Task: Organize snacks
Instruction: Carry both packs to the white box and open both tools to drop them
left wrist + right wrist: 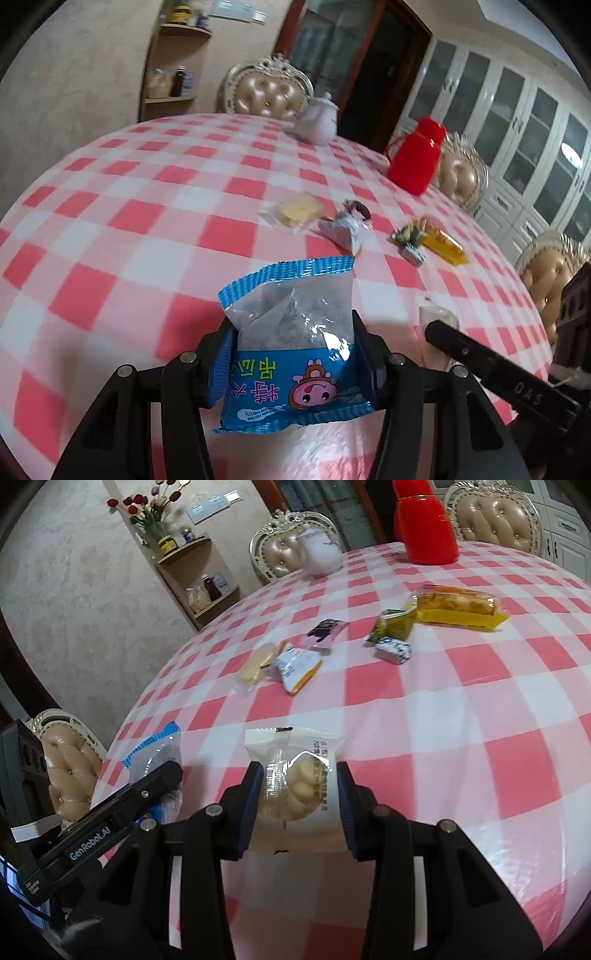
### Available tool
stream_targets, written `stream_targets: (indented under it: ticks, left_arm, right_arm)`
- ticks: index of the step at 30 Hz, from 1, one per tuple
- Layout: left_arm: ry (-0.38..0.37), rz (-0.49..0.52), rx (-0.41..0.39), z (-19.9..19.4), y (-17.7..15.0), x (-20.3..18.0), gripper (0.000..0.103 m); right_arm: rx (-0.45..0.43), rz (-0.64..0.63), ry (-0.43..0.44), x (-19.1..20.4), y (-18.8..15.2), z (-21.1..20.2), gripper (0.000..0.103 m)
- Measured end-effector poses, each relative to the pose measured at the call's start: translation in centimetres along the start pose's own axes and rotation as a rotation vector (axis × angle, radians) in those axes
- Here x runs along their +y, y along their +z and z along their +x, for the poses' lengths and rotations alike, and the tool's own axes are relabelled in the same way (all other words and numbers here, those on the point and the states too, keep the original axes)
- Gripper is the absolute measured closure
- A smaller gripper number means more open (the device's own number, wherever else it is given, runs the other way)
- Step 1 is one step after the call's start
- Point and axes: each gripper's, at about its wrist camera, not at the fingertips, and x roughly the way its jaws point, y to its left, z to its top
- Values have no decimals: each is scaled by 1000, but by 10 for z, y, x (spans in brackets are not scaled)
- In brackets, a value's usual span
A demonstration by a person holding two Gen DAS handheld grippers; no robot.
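My left gripper (293, 328) is shut on a blue snack packet (291, 343) with a cartoon face, held above the checked table. My right gripper (300, 775) is shut on a white biscuit packet (295, 775) with round biscuits showing. The blue packet also shows in the right wrist view (155, 753), at the left. The white packet shows in the left wrist view (437, 317), behind the right gripper's finger (480, 354). Loose snacks lie ahead: a clear cracker pack (297, 210), a white-orange packet (297, 666), a pink-black packet (325, 629), a green packet (393, 624), a yellow biscuit tray pack (458, 603).
The round table has a red-and-white checked cloth (147, 206). A white teapot (317, 118) and a red thermos (415, 155) stand at the far side. Padded chairs (269, 92) ring the table. A corner shelf (199, 576) with jars stands by the wall.
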Motion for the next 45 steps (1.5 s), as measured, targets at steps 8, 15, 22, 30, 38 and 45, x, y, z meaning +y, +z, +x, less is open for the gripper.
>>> stream_targets:
  ticks: [8, 15, 22, 30, 38, 45]
  left_arm:
    - [80, -70, -56, -43, -10, 37, 47]
    - [117, -93, -63, -78, -15, 70, 47]
    - [143, -113, -71, -120, -30, 112, 47]
    - [168, -159, -95, -174, -57, 166, 47]
    - [298, -224, -100, -220, -90, 229, 47]
    - [424, -290, -84, -243, -107, 279, 47]
  right_arm:
    - [29, -78, 54, 42, -13, 11, 60]
    - [81, -169, 152, 91, -32, 24, 60]
    - [150, -298, 251, 153, -61, 39, 59]
    - [213, -428, 385, 217, -97, 47, 59]
    - [288, -531, 524, 262, -129, 45, 59]
    - [344, -672, 640, 302, -167, 30, 59]
